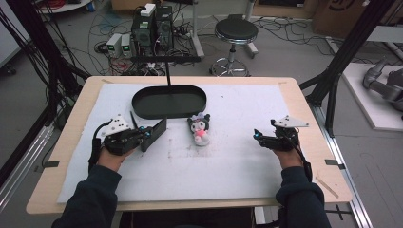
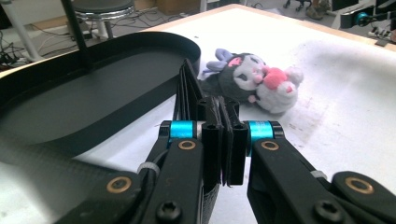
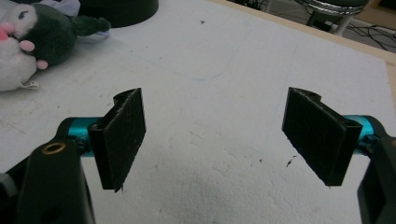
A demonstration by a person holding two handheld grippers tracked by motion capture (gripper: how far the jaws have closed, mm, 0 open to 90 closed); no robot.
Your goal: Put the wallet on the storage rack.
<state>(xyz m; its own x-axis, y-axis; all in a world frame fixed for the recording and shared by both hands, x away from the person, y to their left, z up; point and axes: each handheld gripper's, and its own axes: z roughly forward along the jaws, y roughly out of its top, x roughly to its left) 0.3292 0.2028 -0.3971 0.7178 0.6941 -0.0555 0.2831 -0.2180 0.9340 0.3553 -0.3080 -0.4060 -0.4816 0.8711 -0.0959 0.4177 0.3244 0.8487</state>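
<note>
White table (image 1: 237, 161): one tray (image 1: 169, 101), one plush (image 1: 199, 129); left tool (image 1: 159, 129) closed empty, right tool (image 1: 257, 136) spread wide.

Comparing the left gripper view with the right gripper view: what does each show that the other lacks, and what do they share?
Left gripper view: the left gripper with jaws shut together, nothing between them, beside the black oval tray. Right gripper view: the right gripper with jaws wide open over bare white mat. Both show the plush toy lying on the mat.
</note>
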